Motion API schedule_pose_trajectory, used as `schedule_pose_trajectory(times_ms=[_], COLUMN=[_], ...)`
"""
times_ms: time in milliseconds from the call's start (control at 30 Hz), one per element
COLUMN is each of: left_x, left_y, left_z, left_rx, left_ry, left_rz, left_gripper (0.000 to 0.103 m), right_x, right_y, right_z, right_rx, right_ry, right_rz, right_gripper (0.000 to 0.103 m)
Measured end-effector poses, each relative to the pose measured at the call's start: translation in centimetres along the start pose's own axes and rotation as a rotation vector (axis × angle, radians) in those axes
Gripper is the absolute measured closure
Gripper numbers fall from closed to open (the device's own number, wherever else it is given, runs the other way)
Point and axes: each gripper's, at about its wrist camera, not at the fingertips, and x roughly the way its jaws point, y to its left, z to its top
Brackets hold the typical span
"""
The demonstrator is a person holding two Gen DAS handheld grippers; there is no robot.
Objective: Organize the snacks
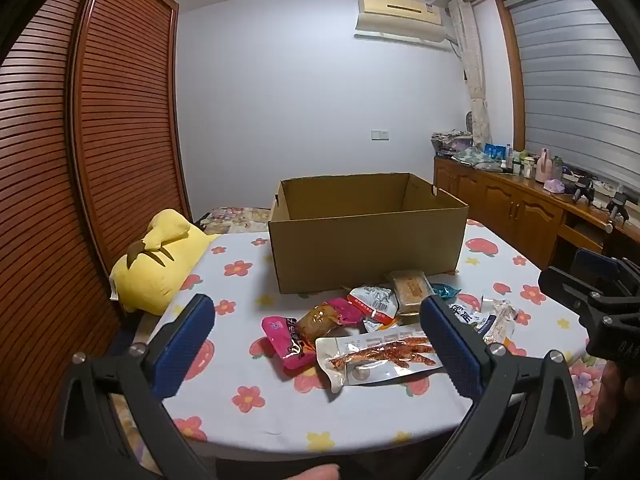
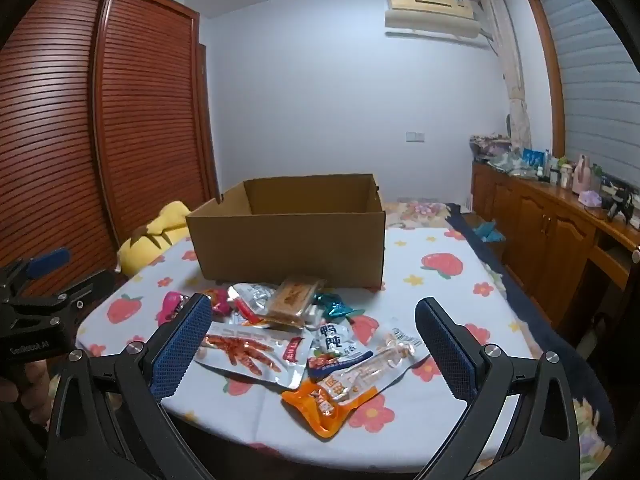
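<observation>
An open, empty-looking cardboard box point(image 1: 368, 240) point(image 2: 288, 244) stands on the flowered tablecloth point(image 1: 248, 400). In front of it lies a loose heap of snack packets: a pink packet point(image 1: 285, 340), a clear packet of red chicken feet point(image 1: 380, 356) point(image 2: 248, 354), a brown biscuit packet point(image 1: 412, 290) point(image 2: 296, 298), a teal candy point(image 2: 336, 308), a white and blue packet point(image 2: 334, 344) and an orange packet point(image 2: 332, 400). My left gripper point(image 1: 318, 306) hovers open over the near side of the heap, holding nothing. My right gripper point(image 2: 314, 304) is open beside it, also holding nothing.
A yellow plush cushion point(image 1: 156, 268) lies at the table's left edge beside a slatted wooden wardrobe point(image 1: 100, 140). A wooden cabinet point(image 2: 552, 232) with bottles runs along the right wall. A person's hand holds each gripper's handle.
</observation>
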Motion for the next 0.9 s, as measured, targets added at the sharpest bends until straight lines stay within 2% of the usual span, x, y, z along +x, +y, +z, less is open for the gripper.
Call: schedule_pose_trajectory(times_ms=[900], left_x=[-0.62], left_y=[0.57], left_z=[0.48], left_rx=[-0.005], left_ry=[-0.017], left_rz=[0.005], left_gripper=[0.000], right_x=[-0.23], right_y=[-0.04], right_z=[-0.13], right_rx=[0.004], right_ry=[-0.004], right_rz=[-0.002], right_gripper=[0.000])
